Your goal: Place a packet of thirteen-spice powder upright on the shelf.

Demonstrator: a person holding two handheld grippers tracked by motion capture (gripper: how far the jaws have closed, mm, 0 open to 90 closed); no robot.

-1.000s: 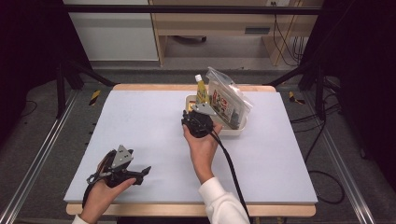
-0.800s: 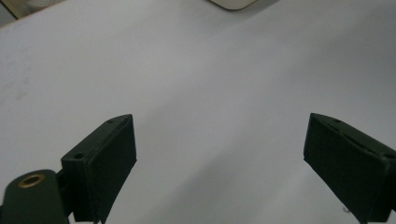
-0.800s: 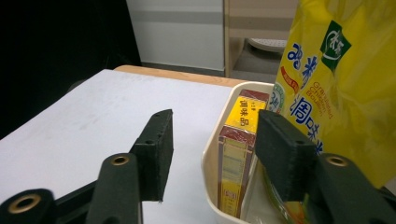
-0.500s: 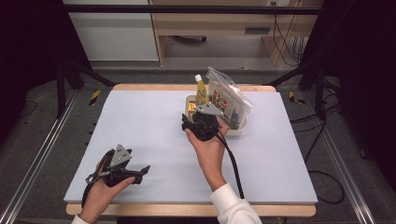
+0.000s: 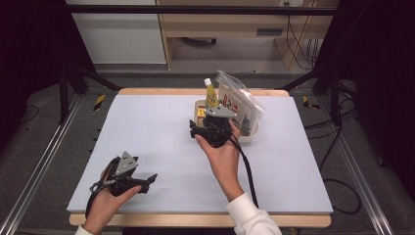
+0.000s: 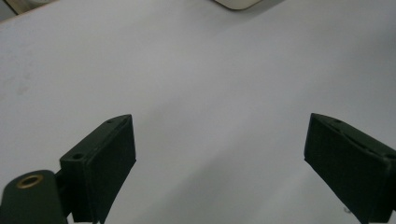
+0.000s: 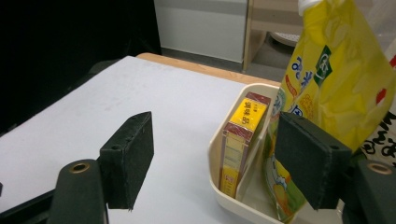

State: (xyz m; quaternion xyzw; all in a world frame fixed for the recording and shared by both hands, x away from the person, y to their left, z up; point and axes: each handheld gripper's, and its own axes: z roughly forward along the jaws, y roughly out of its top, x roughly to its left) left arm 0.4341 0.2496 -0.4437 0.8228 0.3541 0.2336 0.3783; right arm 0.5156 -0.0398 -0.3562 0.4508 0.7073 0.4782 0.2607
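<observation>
Right gripper [image 7: 212, 161] hangs just over the near rim of the cream tub [image 7: 219, 140]; its jaws have just been opening and stand apart with nothing between them. Directly past the jaws a small yellow carton [image 7: 240, 140] stands on end against the tub's left wall, and just beside it the yellow spouted pouch [image 7: 334, 79] leans upright. In the high view the right gripper [image 5: 203, 131] sits at the tub's [image 5: 246, 138] near left corner, with the pouch [image 5: 211, 96] rising behind it and a clear bag [image 5: 240, 105] of printed packets leaning at the tub's right side.

By the look of it the carton is light and stiff, with flat faces; it should take a firm pinch across its two broad sides near the top, where it stands clear of the wall. The pouch looks soft and glossy, likely to sag and slip, so the neck under the cap is the safer hold. The bag looks limp and slick.

Left gripper [image 6: 219, 163] rests well apart on the bench [image 5: 147, 132], jaws wide and empty.

Count: one tub, one carton, one pouch, one bag, two grippers.
</observation>
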